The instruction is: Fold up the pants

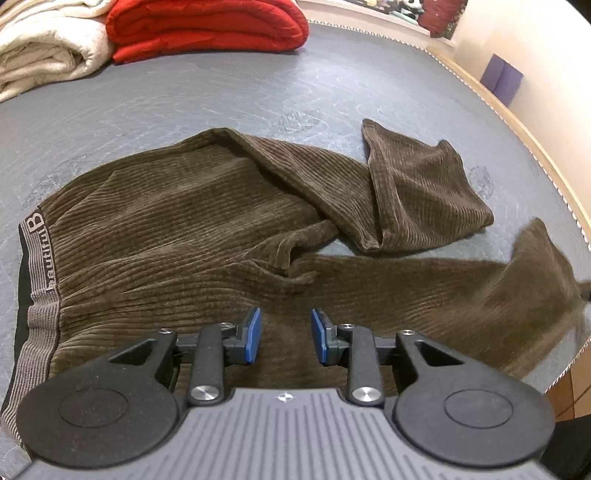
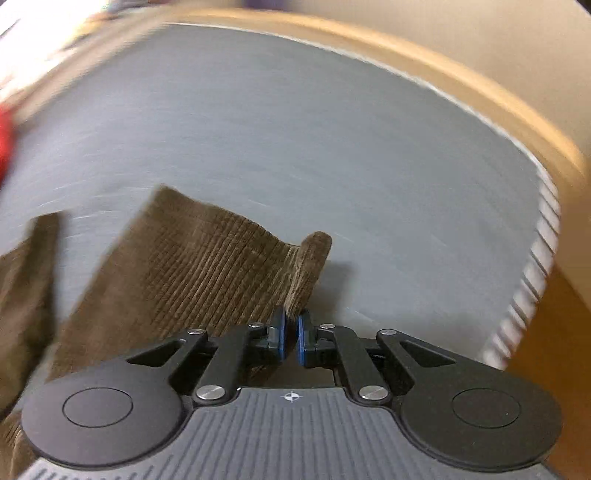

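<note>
Brown corduroy pants (image 1: 184,221) lie on a grey mattress (image 1: 221,96), the lettered grey waistband (image 1: 37,258) at the left. The far leg (image 1: 417,192) is doubled back on itself. The near leg (image 1: 424,291) runs to the right, and its blurred end (image 1: 543,258) is lifted off the bed. My left gripper (image 1: 285,326) hovers open over the near leg by the seat, with nothing between its blue pads. In the right wrist view my right gripper (image 2: 291,326) is shut on the bunched hem edge of a pants leg (image 2: 207,266), which hangs from it to the left.
A folded red blanket (image 1: 207,29) and a cream one (image 1: 44,51) sit at the bed's far left. A wooden bed frame (image 1: 517,122) borders the right side, with purple blocks (image 1: 502,79) beyond. The mattress edge (image 2: 532,258) is close on the right gripper's right.
</note>
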A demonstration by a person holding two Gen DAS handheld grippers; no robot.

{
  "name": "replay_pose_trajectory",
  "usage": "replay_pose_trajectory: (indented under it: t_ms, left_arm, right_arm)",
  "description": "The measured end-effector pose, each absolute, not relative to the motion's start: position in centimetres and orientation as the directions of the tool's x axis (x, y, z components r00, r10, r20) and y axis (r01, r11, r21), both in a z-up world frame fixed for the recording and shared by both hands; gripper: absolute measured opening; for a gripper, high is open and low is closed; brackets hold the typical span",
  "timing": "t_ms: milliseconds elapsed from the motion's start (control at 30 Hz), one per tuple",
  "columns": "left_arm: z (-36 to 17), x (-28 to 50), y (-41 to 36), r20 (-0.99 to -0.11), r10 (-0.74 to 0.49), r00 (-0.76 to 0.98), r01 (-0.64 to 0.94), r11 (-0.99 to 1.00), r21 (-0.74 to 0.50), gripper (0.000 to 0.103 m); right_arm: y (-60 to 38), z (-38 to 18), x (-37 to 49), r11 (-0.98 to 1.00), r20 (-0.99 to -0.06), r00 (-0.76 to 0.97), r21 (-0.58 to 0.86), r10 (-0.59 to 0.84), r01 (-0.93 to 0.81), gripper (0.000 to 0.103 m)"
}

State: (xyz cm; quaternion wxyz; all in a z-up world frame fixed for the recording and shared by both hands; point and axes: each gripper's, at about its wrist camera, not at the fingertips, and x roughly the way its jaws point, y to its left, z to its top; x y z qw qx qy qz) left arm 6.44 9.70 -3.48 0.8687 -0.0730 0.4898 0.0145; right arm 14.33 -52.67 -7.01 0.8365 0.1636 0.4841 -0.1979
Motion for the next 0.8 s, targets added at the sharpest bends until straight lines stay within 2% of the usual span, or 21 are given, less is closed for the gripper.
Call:
replay_pose_trajectory:
  t_ms: [100,200,300,400,433,467,533,633,767,800]
  left_arm:
    - [-3.7,6.3,9.7,-0.856,-0.049,0.515,-0.099,0.988,-0.116,0.033]
    - [-3.8,6.1,9.7,-0.857,-0.049,0.512,-0.097,0.989,-0.114,0.033]
    - [-3.8,6.1,9.9,-0.858,-0.04,0.512,-0.102,0.989,-0.107,0.037]
    - [-4.0,6.2,10.5,-0.862,-0.029,0.506,-0.118,0.988,-0.103,0.037]
    - [-4.0,6.2,10.7,-0.864,-0.028,0.503,-0.124,0.987,-0.104,0.037]
    - [-4.1,6.2,10.8,-0.865,-0.028,0.501,-0.126,0.986,-0.106,0.037]
    - [-4.1,6.2,10.8,-0.864,-0.029,0.502,-0.124,0.987,-0.105,0.037]
    - [-4.2,6.3,10.7,-0.866,-0.033,0.5,-0.122,0.987,-0.109,0.038]
    - [-4.5,6.7,10.3,-0.868,-0.04,0.496,-0.117,0.987,-0.112,0.038]
    - [-4.5,6.8,10.1,-0.868,-0.04,0.494,-0.115,0.987,-0.111,0.038]
  right_arm:
    - [-57.2,-8.7,11.4,0.747,-0.918,0.366,0.134,-0.155,0.652,0.006]
    - [-58.3,-9.4,10.6,0.729,-0.925,0.361,0.167,-0.117,0.664,0.006]
    - [-57.9,-9.2,10.9,0.719,-0.932,0.333,0.131,-0.146,0.682,0.007]
    - [-57.0,-8.0,11.4,0.648,-0.924,0.272,0.036,-0.268,0.761,0.012]
    - [-56.5,-6.7,11.6,0.621,-0.887,0.258,-0.041,-0.383,0.783,0.017]
    - [-56.0,-5.4,11.9,0.616,-0.842,0.285,-0.069,-0.457,0.785,0.018]
    - [-54.8,-3.5,12.6,0.651,-0.763,0.408,-0.023,-0.502,0.759,0.018]
    - [-52.5,-3.1,15.1,0.81,-0.72,0.635,0.178,-0.281,0.559,0.017]
    - [-50.4,-5.0,18.4,0.849,-0.711,0.698,0.319,-0.08,0.422,0.023]
    - [-50.0,-5.6,19.2,0.849,-0.716,0.695,0.329,-0.06,0.412,0.029]
